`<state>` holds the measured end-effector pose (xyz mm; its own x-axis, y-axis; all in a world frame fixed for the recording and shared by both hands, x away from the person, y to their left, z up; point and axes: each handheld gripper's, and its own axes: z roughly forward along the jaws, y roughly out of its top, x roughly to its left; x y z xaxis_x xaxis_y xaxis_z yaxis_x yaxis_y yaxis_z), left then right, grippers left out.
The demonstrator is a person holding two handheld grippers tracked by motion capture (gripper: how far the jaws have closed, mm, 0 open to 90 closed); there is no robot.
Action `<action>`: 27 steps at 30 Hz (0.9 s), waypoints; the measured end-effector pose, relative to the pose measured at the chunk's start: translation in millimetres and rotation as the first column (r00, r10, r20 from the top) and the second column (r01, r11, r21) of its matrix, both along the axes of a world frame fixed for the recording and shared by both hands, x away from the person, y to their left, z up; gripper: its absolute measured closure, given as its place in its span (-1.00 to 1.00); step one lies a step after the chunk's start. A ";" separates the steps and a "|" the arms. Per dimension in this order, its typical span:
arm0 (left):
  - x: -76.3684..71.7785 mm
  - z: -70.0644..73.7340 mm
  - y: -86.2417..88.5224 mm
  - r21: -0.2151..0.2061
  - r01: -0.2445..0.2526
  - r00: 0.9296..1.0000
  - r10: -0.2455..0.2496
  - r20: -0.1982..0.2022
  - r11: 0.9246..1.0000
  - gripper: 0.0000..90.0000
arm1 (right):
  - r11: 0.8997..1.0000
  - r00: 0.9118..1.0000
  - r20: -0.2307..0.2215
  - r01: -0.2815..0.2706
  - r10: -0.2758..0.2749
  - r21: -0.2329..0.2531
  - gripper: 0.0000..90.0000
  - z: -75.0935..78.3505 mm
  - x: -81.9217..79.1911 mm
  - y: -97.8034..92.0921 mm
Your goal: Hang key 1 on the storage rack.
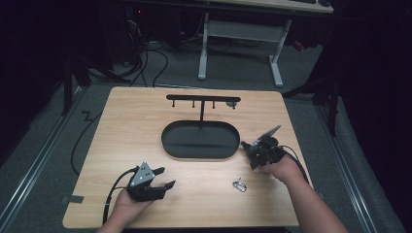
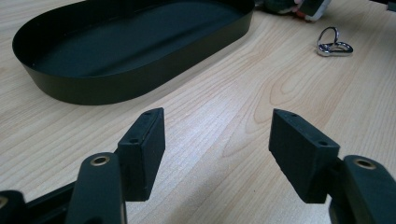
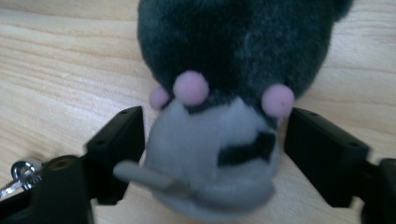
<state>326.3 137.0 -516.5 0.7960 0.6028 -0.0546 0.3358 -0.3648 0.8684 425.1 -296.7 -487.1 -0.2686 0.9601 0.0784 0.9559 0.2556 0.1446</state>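
A dark grey plush toy (image 3: pixel 233 42) with pink dots and a pale grey face lies on the wooden table. It sits between the jaws of my right gripper (image 3: pixel 215 140), which stand wide apart on either side of it. In the high view my right gripper (image 1: pixel 248 154) is just off the right end of the black oval tray (image 1: pixel 170 143). My left gripper (image 1: pixel 165 178) rests near the front left of the table, open, with nothing between its jaws (image 2: pixel 217 140). A small metal clip ring (image 1: pixel 239 185) lies on the wood between the two grippers.
A black T-shaped hanger stand (image 1: pixel 203 99) rises from the tray's far side. The tray's wall (image 2: pixel 140 84) lies ahead of my left gripper and the clip ring (image 2: pixel 334 43) lies to its right. Bare wood (image 1: pixel 126 131) surrounds the tray.
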 end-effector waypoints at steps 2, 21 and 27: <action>-0.1 0.0 -0.1 0.000 0.002 1.000 -0.002 0.000 1.000 -0.18 | 1.000 1.000 -0.002 0.012 -0.012 0.008 -0.38 -3.4 1.9 1.1; -0.3 -0.7 -2.1 0.012 0.005 1.000 -0.005 0.005 1.000 -0.18 | 0.999 0.998 0.051 -0.047 0.047 -0.009 0.02 12.0 -10.3 -1.0; -0.4 -1.1 -3.5 0.016 0.007 1.000 -0.007 0.005 1.000 -0.18 | 0.997 0.996 0.057 -0.074 0.074 0.005 0.02 26.7 -19.6 -1.7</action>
<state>325.8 133.6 -517.6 0.8006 0.5978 -0.0411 0.3286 -0.3807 0.8643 405.5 -298.3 -460.4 -0.3428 0.9370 0.0673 0.9247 0.3239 0.2001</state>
